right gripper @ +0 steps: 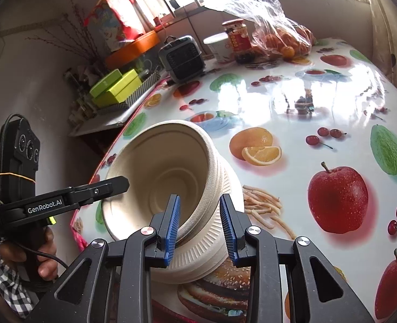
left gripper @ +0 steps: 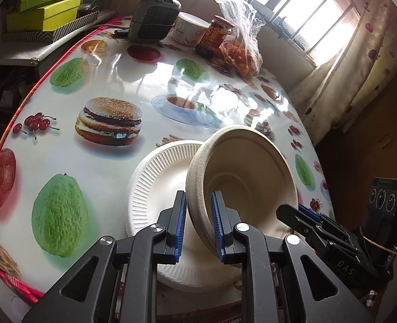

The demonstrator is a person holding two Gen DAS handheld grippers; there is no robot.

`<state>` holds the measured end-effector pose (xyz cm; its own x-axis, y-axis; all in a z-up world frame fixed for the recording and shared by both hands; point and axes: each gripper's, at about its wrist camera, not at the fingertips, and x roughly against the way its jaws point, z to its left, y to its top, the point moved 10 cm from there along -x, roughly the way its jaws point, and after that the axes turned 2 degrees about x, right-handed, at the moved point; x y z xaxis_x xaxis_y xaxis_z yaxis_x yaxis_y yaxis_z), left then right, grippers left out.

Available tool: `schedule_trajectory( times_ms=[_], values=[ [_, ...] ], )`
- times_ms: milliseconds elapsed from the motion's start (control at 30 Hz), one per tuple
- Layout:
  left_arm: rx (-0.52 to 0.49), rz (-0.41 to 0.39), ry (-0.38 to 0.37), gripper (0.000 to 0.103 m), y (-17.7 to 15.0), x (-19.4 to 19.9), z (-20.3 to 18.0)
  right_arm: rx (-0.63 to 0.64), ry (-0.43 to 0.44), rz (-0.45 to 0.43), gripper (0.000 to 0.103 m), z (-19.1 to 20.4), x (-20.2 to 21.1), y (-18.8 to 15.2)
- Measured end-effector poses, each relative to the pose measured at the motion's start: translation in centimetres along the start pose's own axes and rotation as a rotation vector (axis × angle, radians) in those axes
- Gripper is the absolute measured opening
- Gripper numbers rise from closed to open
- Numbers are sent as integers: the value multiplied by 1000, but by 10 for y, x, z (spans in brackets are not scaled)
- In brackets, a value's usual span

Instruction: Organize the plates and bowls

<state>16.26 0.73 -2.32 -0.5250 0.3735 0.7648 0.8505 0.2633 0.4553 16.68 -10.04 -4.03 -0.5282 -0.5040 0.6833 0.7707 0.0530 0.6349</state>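
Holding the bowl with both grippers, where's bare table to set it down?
Free: the wide table middle, between the white plate and the far-edge clutter. Crowded: the far edge, with heater, tub, jar and bag of oranges side by side.

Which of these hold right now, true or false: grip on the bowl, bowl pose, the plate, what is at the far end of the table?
1. The left gripper is clamped on the bowl at its rim. True.
2. The bowl stands upright on the table. False: it is tilted, its opening facing the cameras.
3. A clear bag of oranges lies beside a jar at the far end. True.
4. The plate is blue and smooth-rimmed. False: it is white with a ribbed rim.
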Motion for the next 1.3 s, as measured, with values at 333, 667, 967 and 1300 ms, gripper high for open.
schedule_trajectory(
  times_ms=[333,667,967,1300],
  values=[
    [39,-7,23,20,-4,4,17,28,18,31,30,13,-13,-3],
    [57,-2,17,20,-7,0,22,38,11,36,30,14,-18,-1],
    [56,-2,8,20,-6,-1,21,39,8,35,30,14,-18,-1],
    [50,-7,12,20,-6,0,24,41,4,32,30,14,-15,-1]
  ],
)
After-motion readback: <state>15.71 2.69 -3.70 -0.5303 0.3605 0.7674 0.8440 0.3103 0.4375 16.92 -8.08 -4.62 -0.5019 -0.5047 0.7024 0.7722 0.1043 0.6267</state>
